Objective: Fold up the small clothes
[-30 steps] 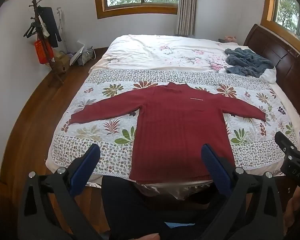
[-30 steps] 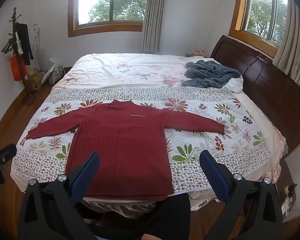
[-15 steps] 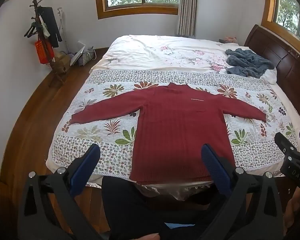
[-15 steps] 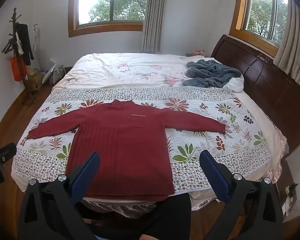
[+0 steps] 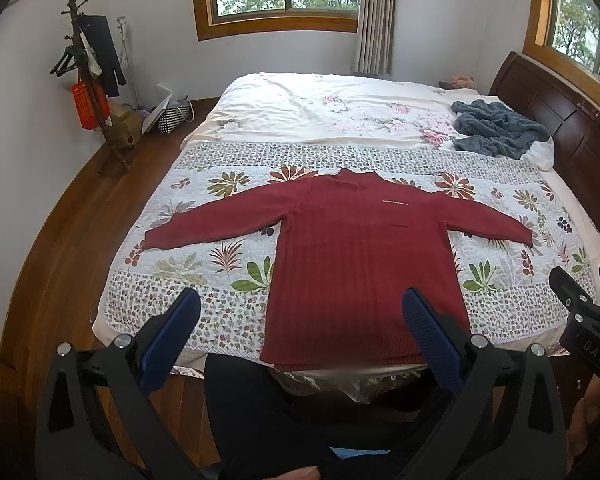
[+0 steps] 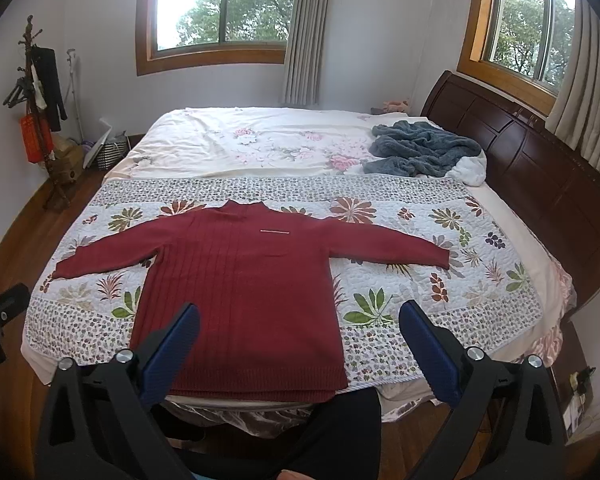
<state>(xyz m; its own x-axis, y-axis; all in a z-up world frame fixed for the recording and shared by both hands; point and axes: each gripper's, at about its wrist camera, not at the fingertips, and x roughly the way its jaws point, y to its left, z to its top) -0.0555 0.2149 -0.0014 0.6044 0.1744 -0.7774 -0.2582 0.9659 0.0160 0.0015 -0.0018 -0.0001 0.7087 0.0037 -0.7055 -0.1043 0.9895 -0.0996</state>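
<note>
Sweater flat on the bed, both grippers spread

Red sweater [image 5: 364, 264] lies sleeves out on the quilted bed [image 5: 188, 280], beyond and apart from the left gripper [image 5: 300, 320] and right gripper [image 6: 298, 324]. Both stand wide apart, empty. "DAS" reads on the right gripper's body in the left view.

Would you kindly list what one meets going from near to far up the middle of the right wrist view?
Red sweater → floral quilt → white flowered sheet → window.
</note>
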